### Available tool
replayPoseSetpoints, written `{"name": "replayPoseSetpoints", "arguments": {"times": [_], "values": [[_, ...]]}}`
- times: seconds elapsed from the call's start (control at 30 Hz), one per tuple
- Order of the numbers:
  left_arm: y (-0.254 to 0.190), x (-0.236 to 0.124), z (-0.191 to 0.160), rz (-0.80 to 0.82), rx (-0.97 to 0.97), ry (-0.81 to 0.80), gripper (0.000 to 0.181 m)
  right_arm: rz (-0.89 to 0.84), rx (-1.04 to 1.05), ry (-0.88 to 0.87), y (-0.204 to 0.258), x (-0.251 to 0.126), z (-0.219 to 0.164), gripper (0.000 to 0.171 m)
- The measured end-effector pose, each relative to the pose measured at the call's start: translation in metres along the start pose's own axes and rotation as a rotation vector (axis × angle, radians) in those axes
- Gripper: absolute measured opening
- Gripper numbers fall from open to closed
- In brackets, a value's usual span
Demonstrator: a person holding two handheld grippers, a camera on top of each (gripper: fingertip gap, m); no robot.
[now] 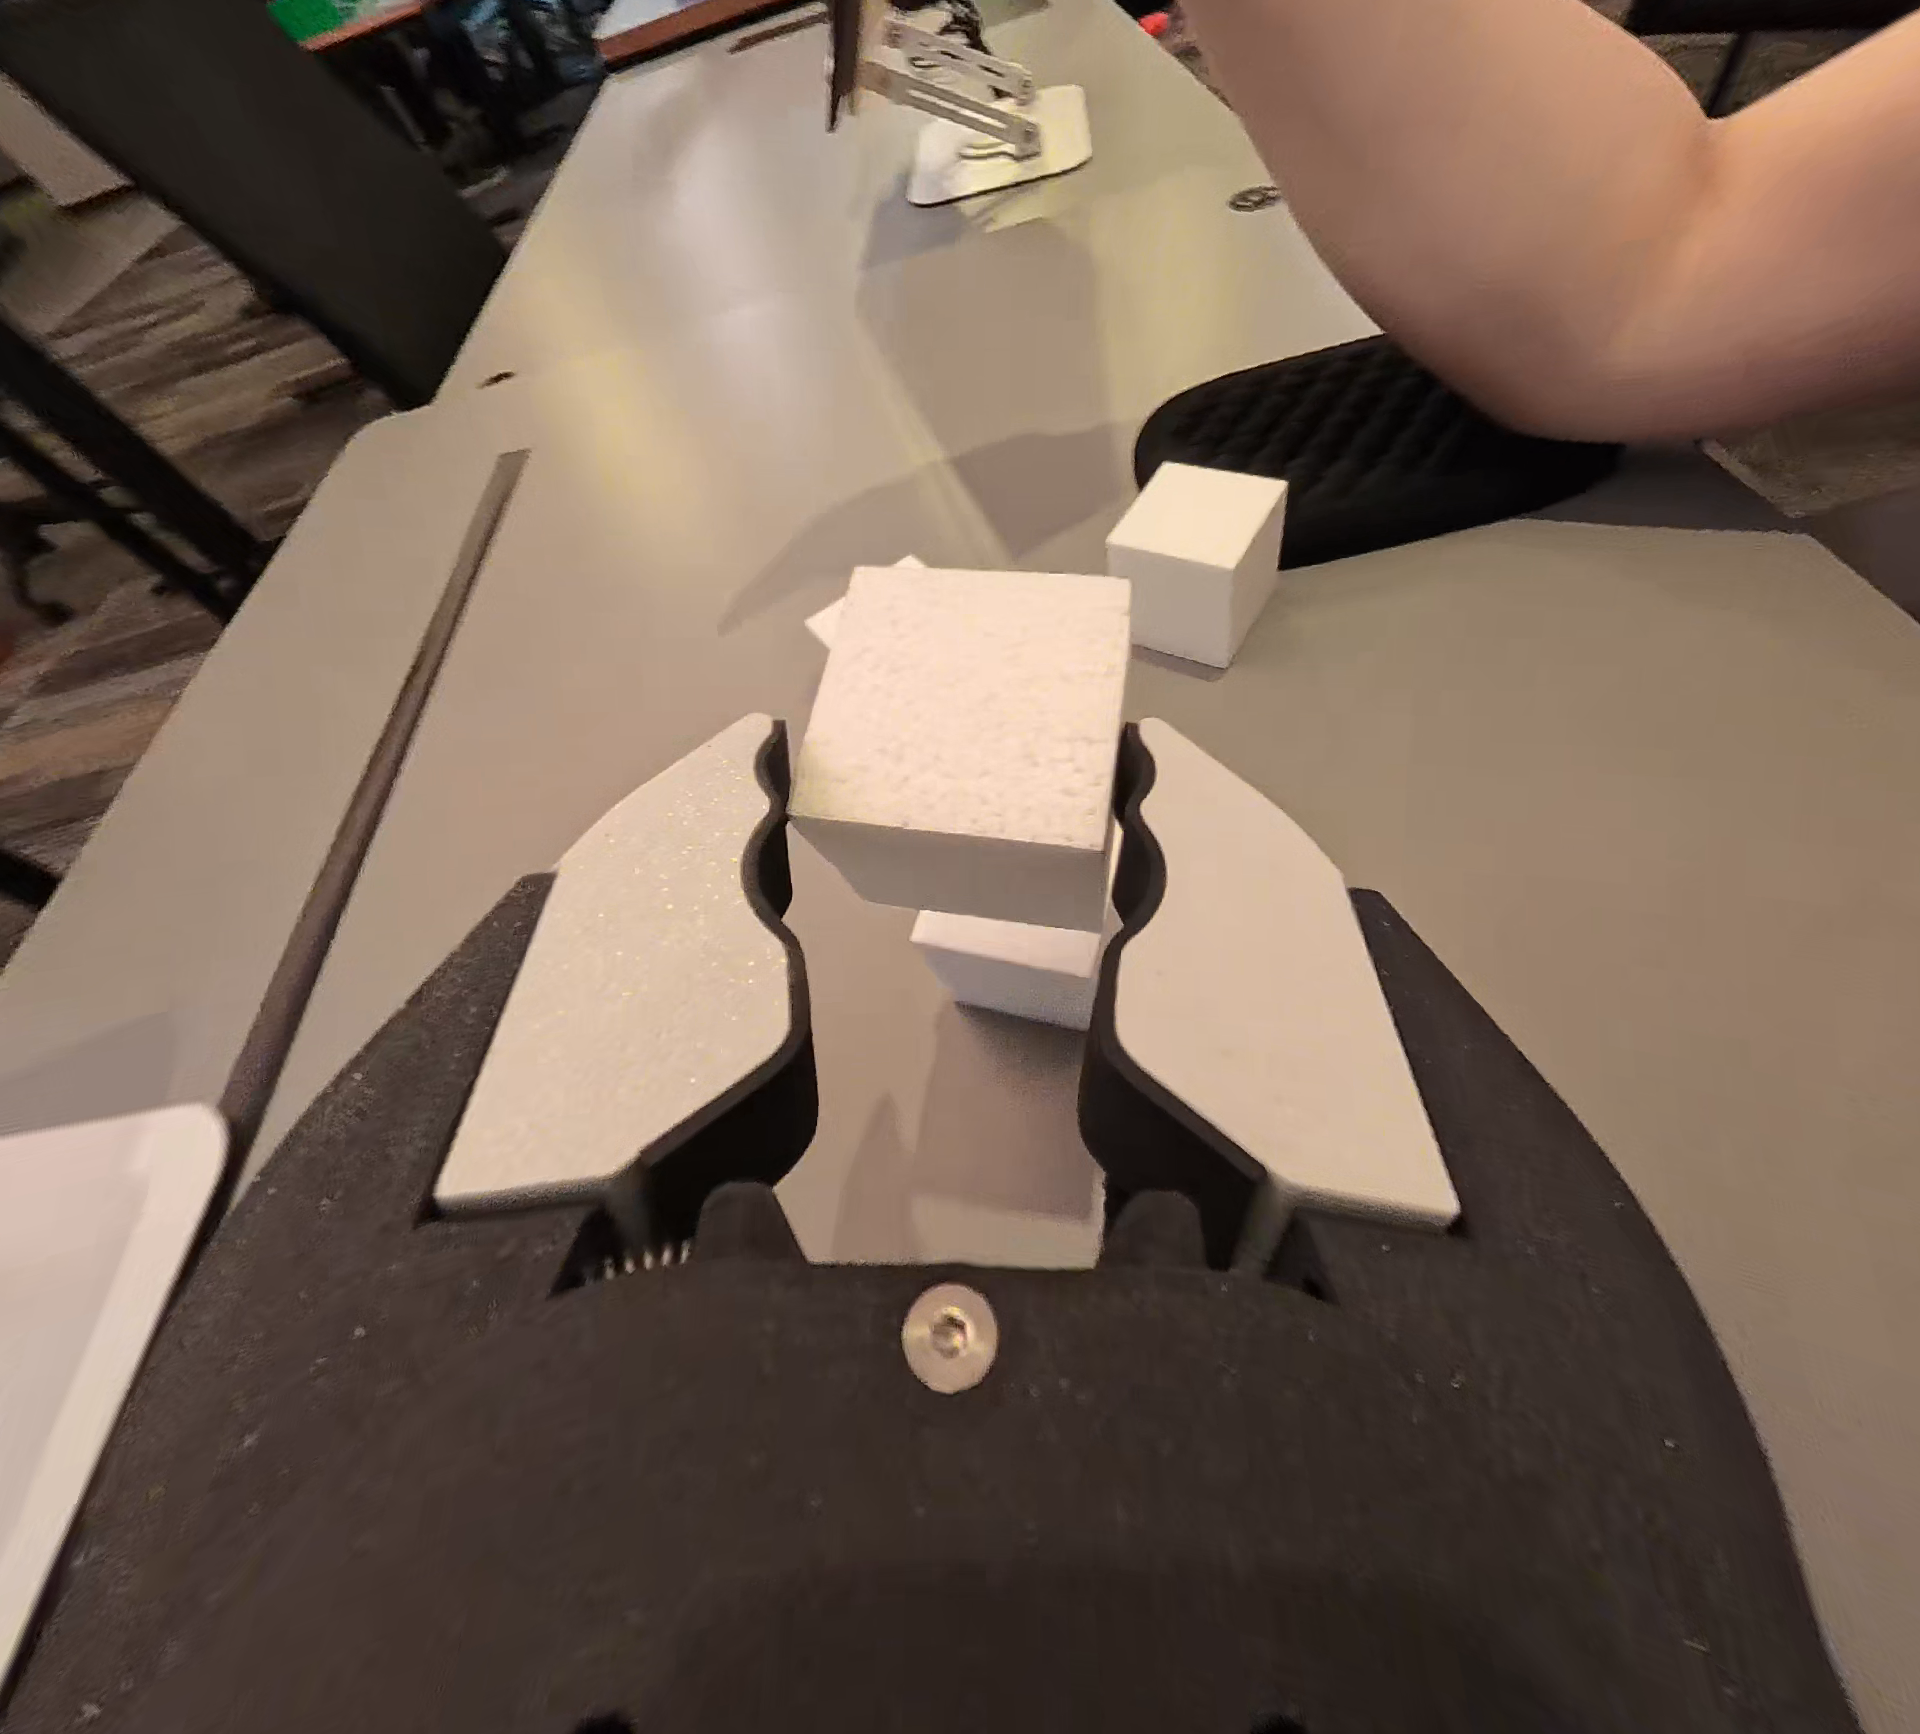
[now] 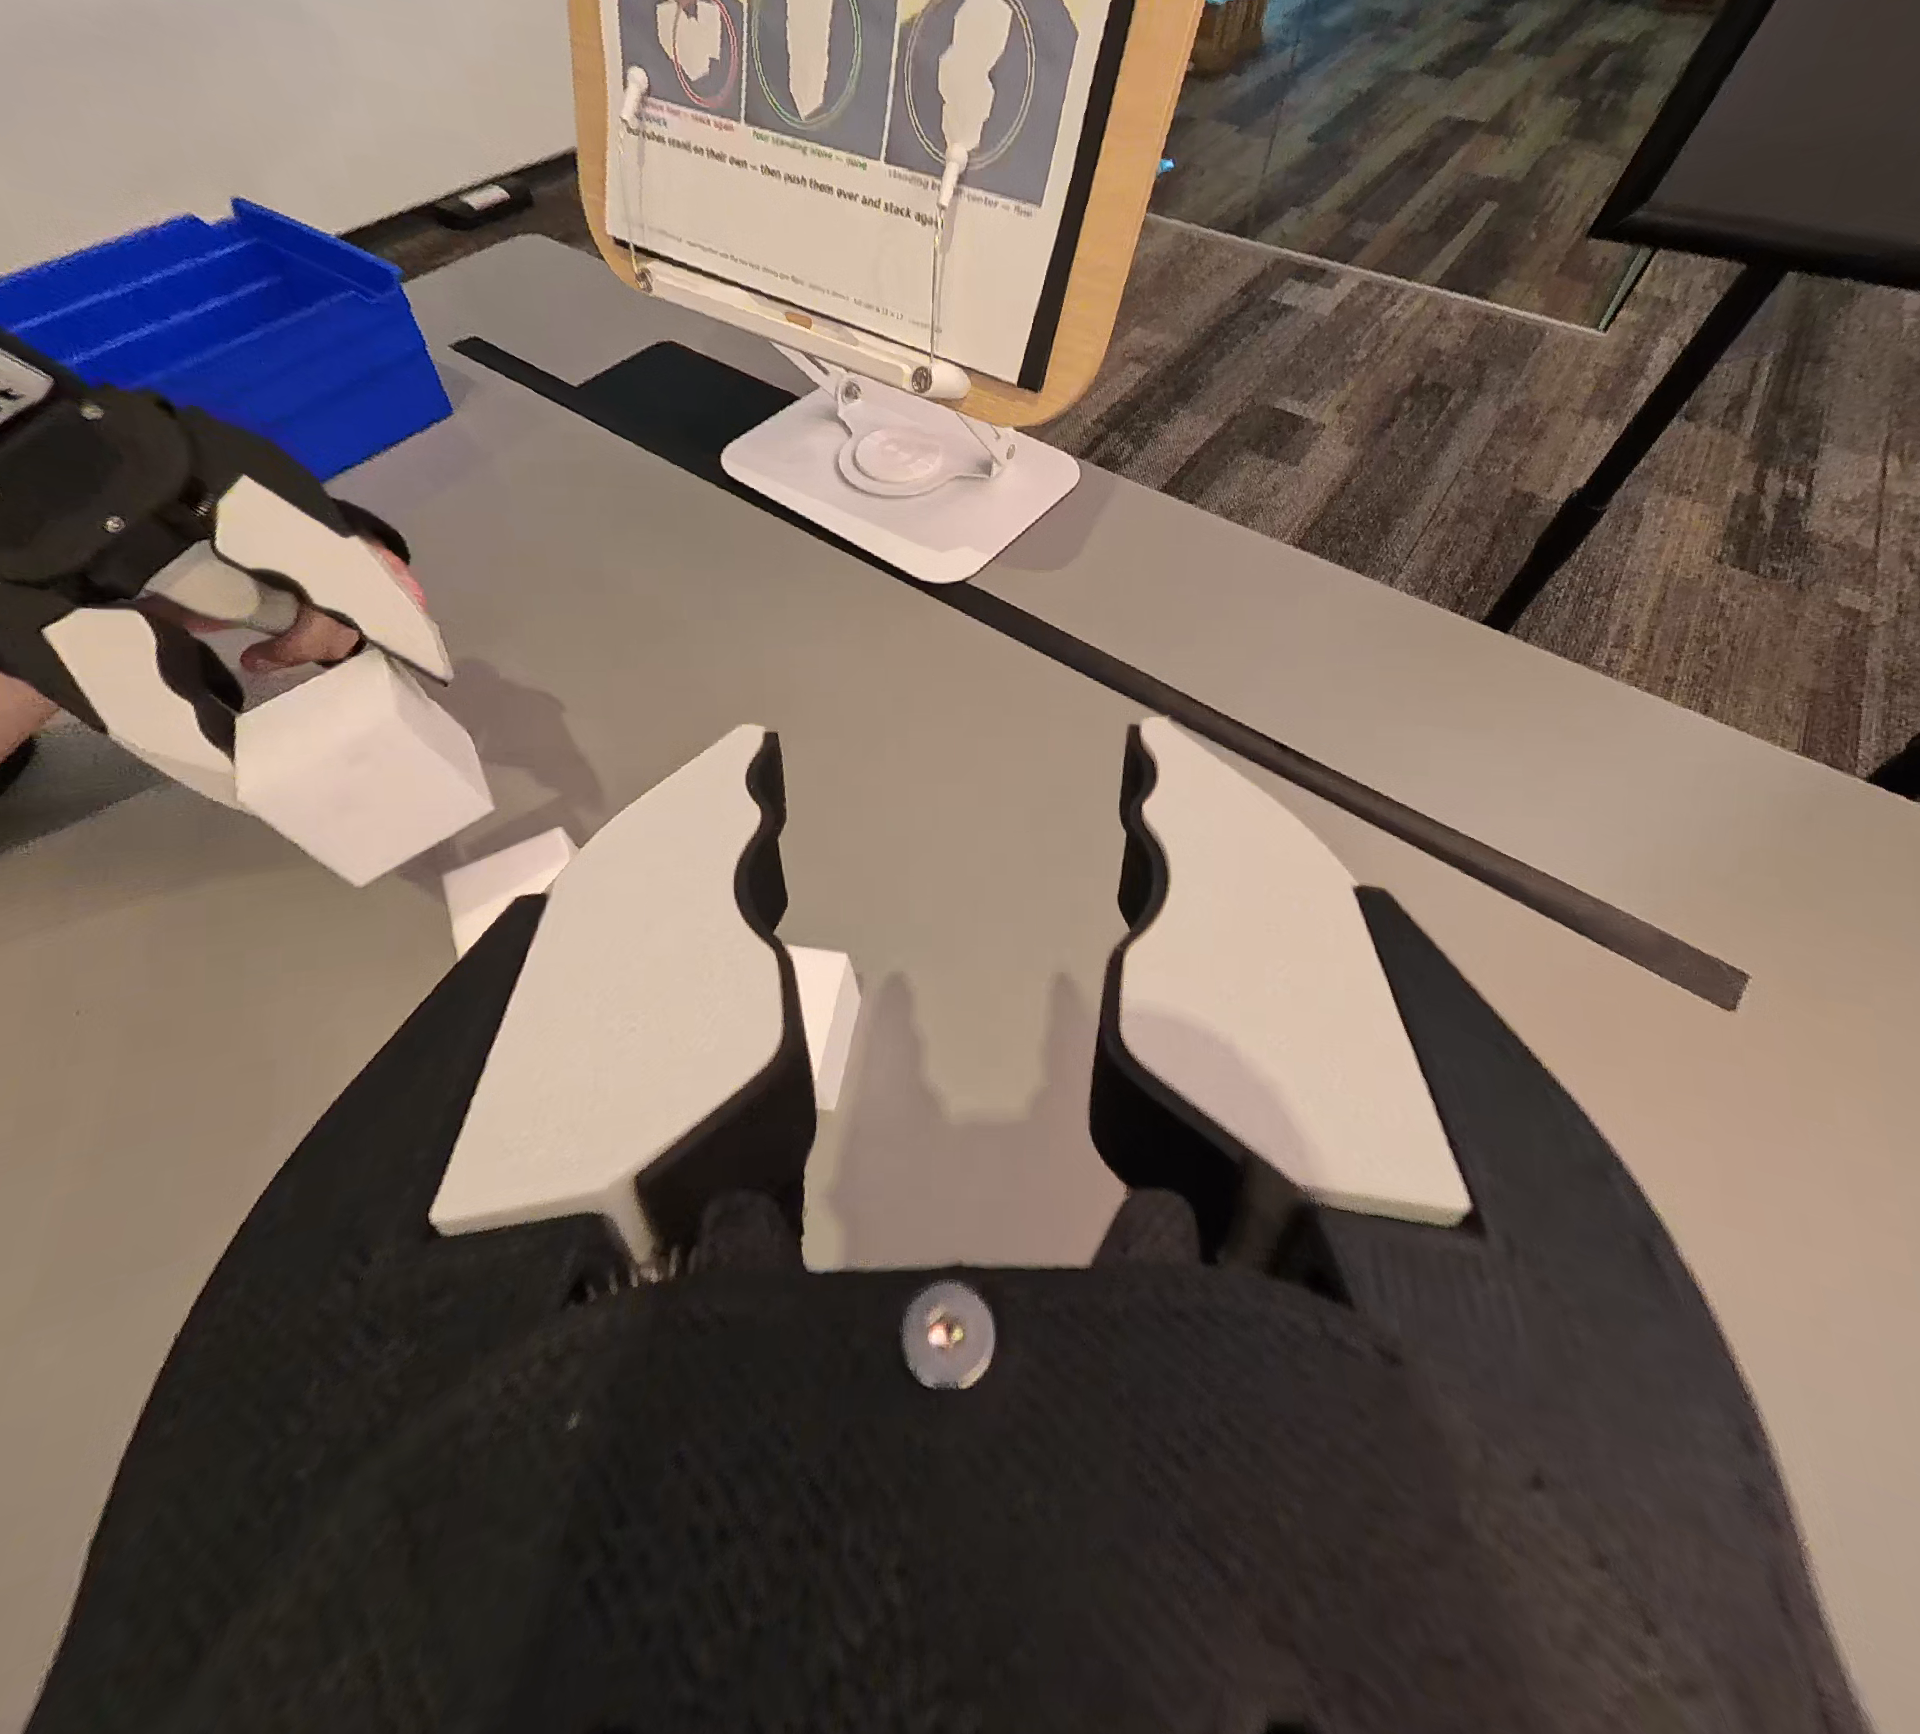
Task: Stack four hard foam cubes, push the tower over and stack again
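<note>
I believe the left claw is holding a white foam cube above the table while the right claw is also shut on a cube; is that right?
Not quite. The left claw does hold a white foam cube above the table, but the right claw is open and holds nothing, as the right wrist view shows.

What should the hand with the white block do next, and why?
Probably lower it a little. The left gripper holds a foam cube in the air, tilted, above a second cube lying on the grey table. Levelling it and setting it squarely on that cube would start the tower. The right gripper is open and empty.
</note>
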State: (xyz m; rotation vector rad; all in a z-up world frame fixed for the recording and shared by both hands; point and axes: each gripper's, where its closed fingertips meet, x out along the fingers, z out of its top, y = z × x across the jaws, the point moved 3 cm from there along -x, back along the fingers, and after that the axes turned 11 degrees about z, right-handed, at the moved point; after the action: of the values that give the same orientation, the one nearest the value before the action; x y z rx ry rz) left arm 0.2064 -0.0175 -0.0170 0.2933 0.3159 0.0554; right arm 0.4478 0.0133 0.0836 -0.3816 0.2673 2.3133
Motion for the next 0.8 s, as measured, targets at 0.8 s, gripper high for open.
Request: {"name": "replayPoseSetpoints", "arguments": {"times": [0.8], "values": [[0.025,-0.039,0.019,0.083,-0.123,-0.032,0.088,0.150,0.040,0.028,0.042,0.022,-0.019,0.070]]}}
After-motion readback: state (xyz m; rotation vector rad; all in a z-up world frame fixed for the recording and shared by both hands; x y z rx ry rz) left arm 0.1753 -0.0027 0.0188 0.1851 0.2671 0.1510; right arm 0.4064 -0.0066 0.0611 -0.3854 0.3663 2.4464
